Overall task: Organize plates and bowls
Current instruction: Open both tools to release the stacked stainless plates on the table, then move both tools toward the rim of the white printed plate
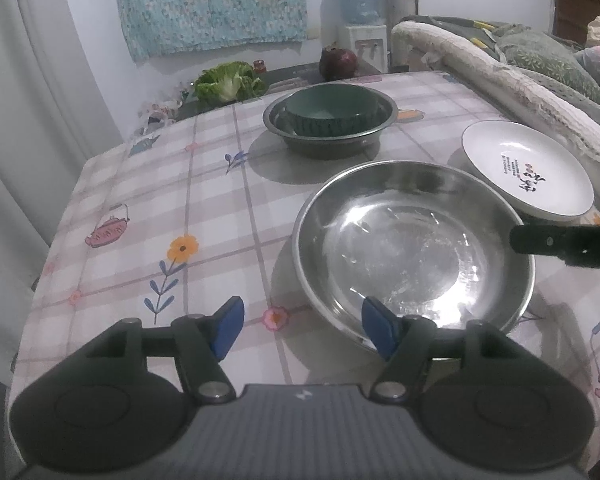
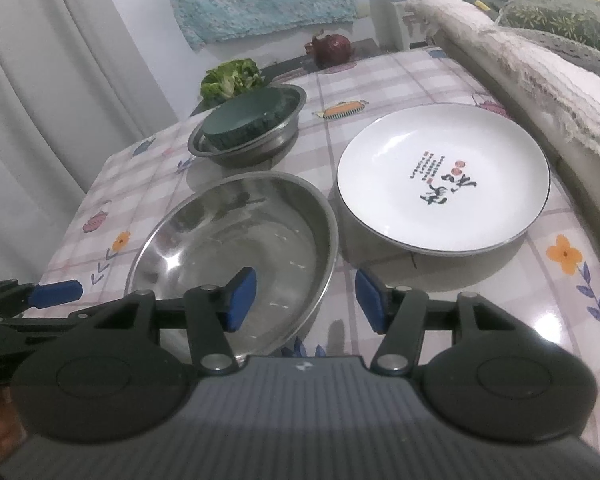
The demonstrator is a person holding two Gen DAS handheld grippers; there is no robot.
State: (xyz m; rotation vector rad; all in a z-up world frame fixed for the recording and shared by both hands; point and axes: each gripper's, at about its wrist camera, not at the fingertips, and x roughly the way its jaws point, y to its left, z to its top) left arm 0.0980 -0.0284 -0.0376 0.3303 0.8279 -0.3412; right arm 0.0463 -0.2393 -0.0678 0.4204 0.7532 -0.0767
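Item: steel plate (image 1: pixel 414 256), table (image 1: pixel 148 200) centre. Left gripper (image 1: pixel 302 330) at its 7 o'clock rim, right gripper (image 2: pixel 306 300) at 4 o'clock; both fingers open, straddling rim, gripping nothing. White plate (image 2: pixel 444 176) at 2 o'clock. Green bowl (image 1: pixel 334 114) nested in steel bowl (image 1: pixel 330 142), 12 o'clock, likely already sorted.

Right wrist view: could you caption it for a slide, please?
Open right gripper straddling steel basin rim, white plate beside.

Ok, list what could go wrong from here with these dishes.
1. The steel pan's rim sits between the right gripper's open fingers; a thin-edge pinch could slip.
2. The white plate lies close beside the pan, so lifting either may knock the other.
3. The green bowl sits loose in the metal bowl.
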